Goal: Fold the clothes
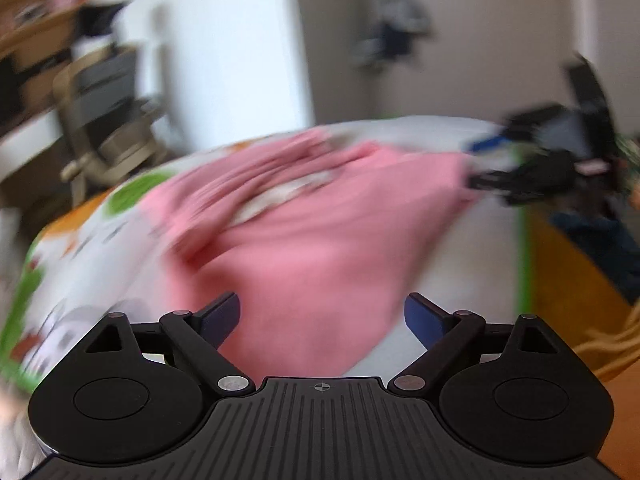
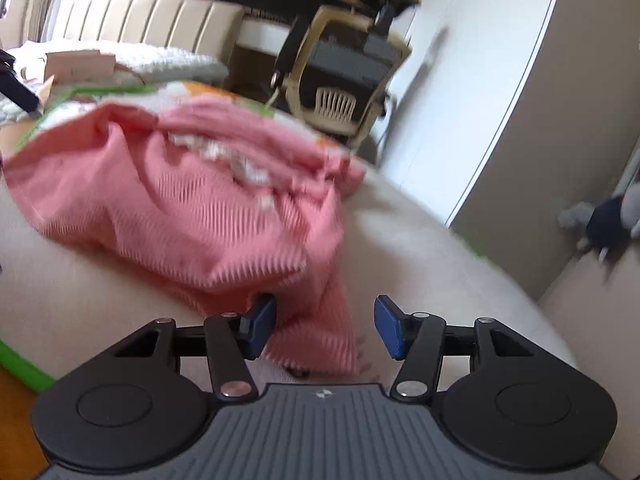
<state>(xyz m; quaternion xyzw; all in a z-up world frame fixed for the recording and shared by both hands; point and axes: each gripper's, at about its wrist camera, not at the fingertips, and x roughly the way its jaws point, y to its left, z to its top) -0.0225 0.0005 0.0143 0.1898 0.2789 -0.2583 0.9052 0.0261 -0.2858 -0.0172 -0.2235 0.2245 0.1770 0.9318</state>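
Observation:
A pink ribbed garment (image 1: 320,232) lies crumpled on a white patterned bed cover (image 1: 92,248). In the left wrist view my left gripper (image 1: 322,316) is open just above the garment's near edge, with nothing between its blue pads. The right gripper (image 1: 520,180) shows blurred at the garment's far right corner. In the right wrist view my right gripper (image 2: 325,326) is open, and a hanging strip of the pink garment (image 2: 192,208) passes between its blue pads (image 2: 260,326) without being clamped.
An office chair (image 2: 344,80) stands past the bed by a desk. A white wardrobe (image 2: 520,100) is on the right. A cardboard box (image 2: 78,64) rests on the bed near the headboard (image 2: 148,20). A wooden floor (image 1: 576,292) lies beside the bed. Both views are motion-blurred.

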